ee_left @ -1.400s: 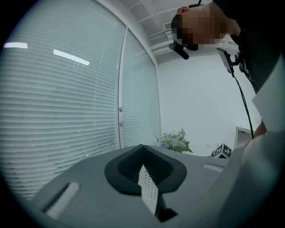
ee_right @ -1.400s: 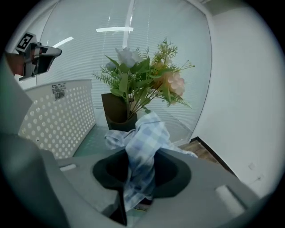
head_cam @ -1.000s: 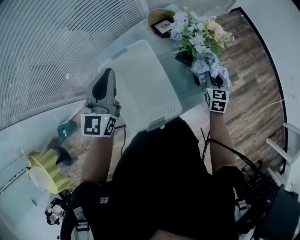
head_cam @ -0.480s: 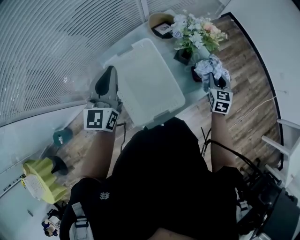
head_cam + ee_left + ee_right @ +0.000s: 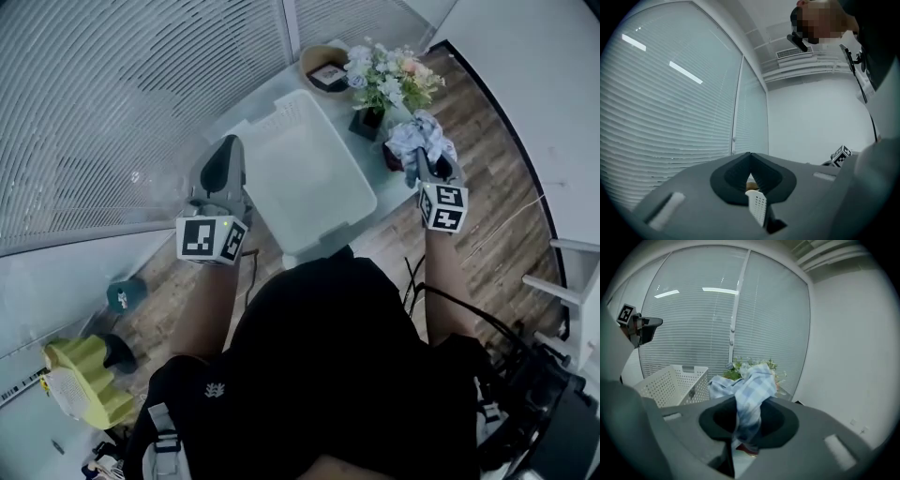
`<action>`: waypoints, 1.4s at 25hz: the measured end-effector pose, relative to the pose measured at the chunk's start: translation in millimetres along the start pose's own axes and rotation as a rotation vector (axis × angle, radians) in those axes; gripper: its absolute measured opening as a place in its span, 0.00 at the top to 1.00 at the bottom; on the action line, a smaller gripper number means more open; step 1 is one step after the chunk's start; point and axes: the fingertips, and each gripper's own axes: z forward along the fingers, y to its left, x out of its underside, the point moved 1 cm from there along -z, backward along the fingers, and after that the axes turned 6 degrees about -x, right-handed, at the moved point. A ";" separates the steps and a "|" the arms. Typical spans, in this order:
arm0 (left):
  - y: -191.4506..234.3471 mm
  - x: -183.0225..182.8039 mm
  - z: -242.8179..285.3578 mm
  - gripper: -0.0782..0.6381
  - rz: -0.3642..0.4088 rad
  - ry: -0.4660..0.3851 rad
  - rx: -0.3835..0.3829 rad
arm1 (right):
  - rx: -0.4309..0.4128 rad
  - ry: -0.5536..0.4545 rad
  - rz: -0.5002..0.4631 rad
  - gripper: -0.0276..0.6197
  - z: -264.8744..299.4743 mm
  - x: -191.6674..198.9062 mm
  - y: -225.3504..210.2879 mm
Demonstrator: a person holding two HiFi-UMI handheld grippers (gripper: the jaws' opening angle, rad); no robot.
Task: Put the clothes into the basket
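Right gripper (image 5: 424,165): fingers (image 5: 780,420) clamped on a blue-and-white checked cloth (image 5: 418,136). The cloth was bunched above the tips, with a tail hanging down between them. It was held high, to the right of the basket (image 5: 305,178) and just in front of the flowers (image 5: 384,77), not yet over the basket. Judged reason for the height: the bundle had to clear the basket's rim and the blooms on its way across.

Left gripper (image 5: 750,156): fingers (image 5: 729,176) closed tip to tip, nothing gripped. Only a scrap of perforated white wall, probably the basket's, showed through the gap behind the tips. The gripper sat level at the basket's left side, by its near corner. It was likely parked out of the drop path, or ready to steady the basket.

The basket stood open-topped on the counter (image 5: 265,98) and looked empty inside. Tally: 1 cloth in hand, 0 in the basket. The next move probably called for a carry leftward over the rim, then a release.
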 end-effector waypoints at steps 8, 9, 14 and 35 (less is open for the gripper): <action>14.0 -18.9 -13.1 0.88 -0.002 -0.057 -0.002 | -0.028 -0.060 -0.051 0.79 -17.7 -45.4 24.9; 16.1 -21.1 -14.6 0.88 -0.003 -0.063 -0.005 | -0.032 -0.068 -0.058 0.79 -19.6 -51.2 27.5; 22.9 -28.9 -23.0 0.88 -0.002 -0.076 -0.016 | -0.053 -0.100 -0.098 0.79 -23.2 -74.8 41.1; 66.9 -46.4 -89.7 0.88 0.001 -0.072 -0.158 | -0.209 -0.185 -0.184 0.79 -14.5 -129.6 118.8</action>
